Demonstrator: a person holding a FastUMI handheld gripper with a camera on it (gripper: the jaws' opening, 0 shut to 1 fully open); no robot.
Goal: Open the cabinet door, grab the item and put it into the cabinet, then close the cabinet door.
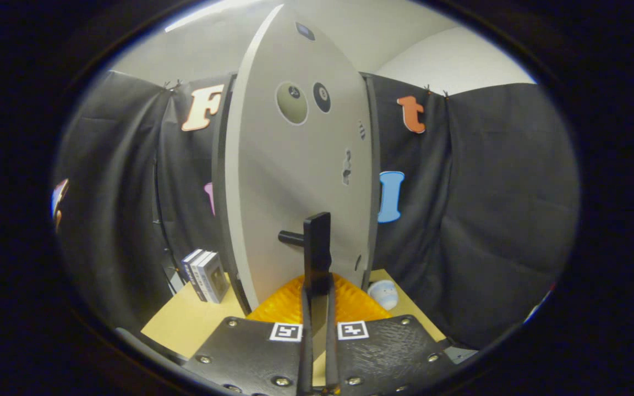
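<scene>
The grey cabinet door [295, 181] stands right ahead of me, seen at a slant, with a dark edge down its left side. Its black upright handle [317, 242] sticks out from the door on a short peg. My gripper [317, 302] is shut on the lower end of this handle, and a ribbed finger pad [287, 305] presses on each side of it. A small white and pale blue round item [384, 294] lies on the wooden table [185, 324], to the right of the door's foot. The door hides the inside of the cabinet.
A few upright boxes or books [205, 275] stand on the table to the left of the cabinet. Black cloth walls close in the booth on the left, behind and on the right. The table's front edge lies near, below the fingers.
</scene>
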